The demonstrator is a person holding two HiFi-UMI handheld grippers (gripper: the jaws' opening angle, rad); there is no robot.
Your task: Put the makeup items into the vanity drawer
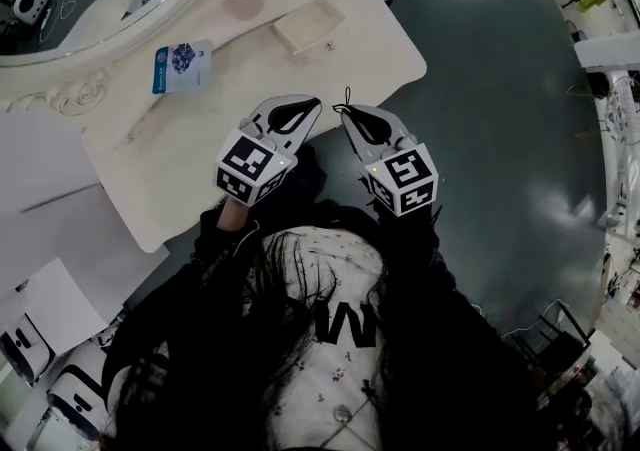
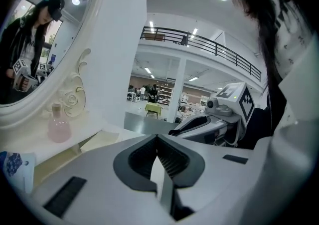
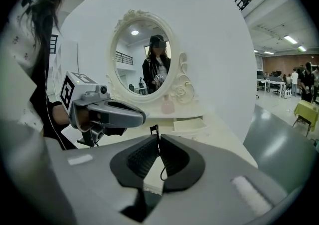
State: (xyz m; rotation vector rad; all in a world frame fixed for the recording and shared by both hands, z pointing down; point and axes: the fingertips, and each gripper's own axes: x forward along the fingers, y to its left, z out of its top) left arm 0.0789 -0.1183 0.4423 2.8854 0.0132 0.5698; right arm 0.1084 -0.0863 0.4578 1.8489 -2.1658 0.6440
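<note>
Grippers number two, side by side at centre frame over the near edge of the vanity table [image 1: 190, 154]. The left gripper [image 1: 312, 102] has its jaws pressed together with nothing between them; the right gripper [image 1: 340, 109] is clamped on one thin black wire-like item [image 3: 156, 130]. At upper left stand one pink bottle [image 1: 243, 1], one blue packet [image 1: 182, 67] and one small open drawer [image 1: 310, 25].

vanity top [image 1: 360, 54] smooth cream, matt; pink bottle [image 1: 243, 1] translucent, perhaps glass; floor [image 1: 500, 89] glossy grey.
</note>
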